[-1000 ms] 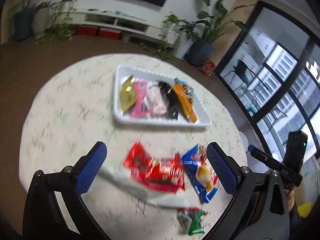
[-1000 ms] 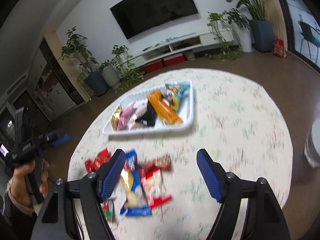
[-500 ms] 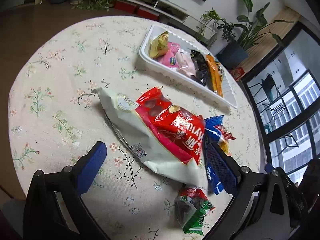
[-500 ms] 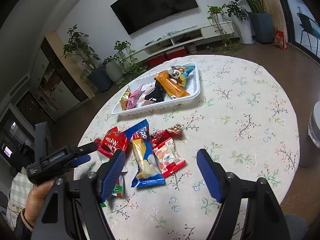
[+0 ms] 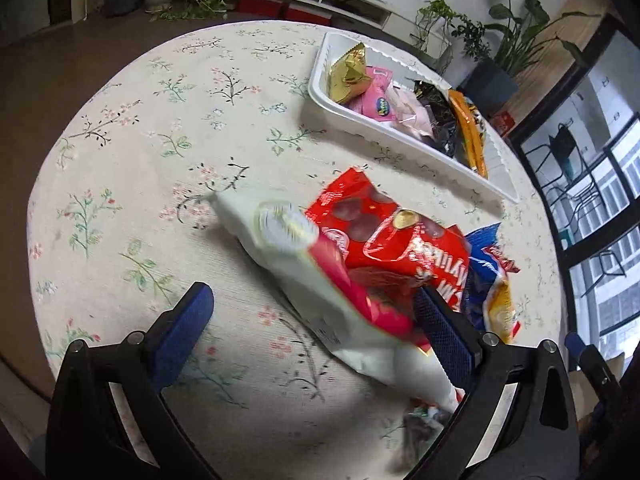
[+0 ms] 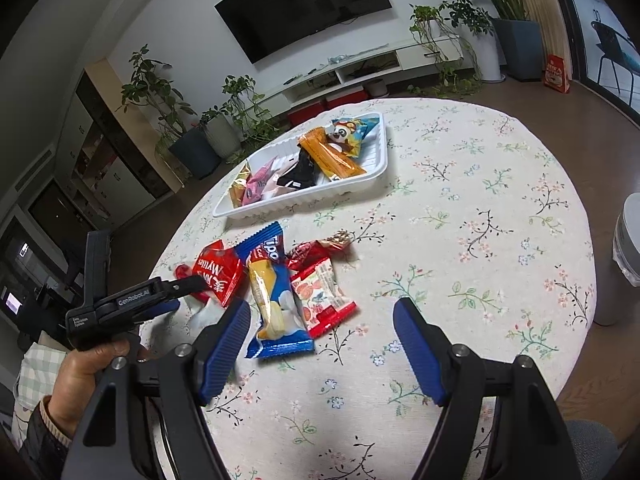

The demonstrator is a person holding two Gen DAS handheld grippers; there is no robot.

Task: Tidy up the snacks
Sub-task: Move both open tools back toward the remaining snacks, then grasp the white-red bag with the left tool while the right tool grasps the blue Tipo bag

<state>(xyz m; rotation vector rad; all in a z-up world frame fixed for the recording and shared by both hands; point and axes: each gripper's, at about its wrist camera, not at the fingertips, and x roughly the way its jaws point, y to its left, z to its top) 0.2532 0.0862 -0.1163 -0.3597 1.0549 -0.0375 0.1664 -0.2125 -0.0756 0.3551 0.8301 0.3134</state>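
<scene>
A large white-and-red snack bag [image 5: 320, 280] lies on the floral table, close under my left gripper [image 5: 316, 328]. That gripper is open, its right finger [image 5: 444, 332] over the bag's red end. Beside the bag lies a blue pack [image 5: 488, 280], which is also in the right wrist view [image 6: 272, 296], next to a red-and-white pack [image 6: 320, 292] and the red bag [image 6: 218, 276]. My right gripper [image 6: 320, 344] hangs open just in front of these, holding nothing. A white tray [image 6: 376, 172] further back holds several snacks. A hand [image 6: 88, 364] holds the left gripper [image 6: 120, 304].
The tray [image 5: 400, 136] holds gold, pink, black and orange packs. A blurred green pack [image 5: 420, 424] lies near the table's front edge. A white bin [image 6: 628, 256] stands off the table's right side. Potted plants and a TV shelf line the far wall.
My left gripper has sunk and tipped down toward the white-and-red bag, which now fills the space between its fingers. The right gripper has edged closer to the loose packs.
</scene>
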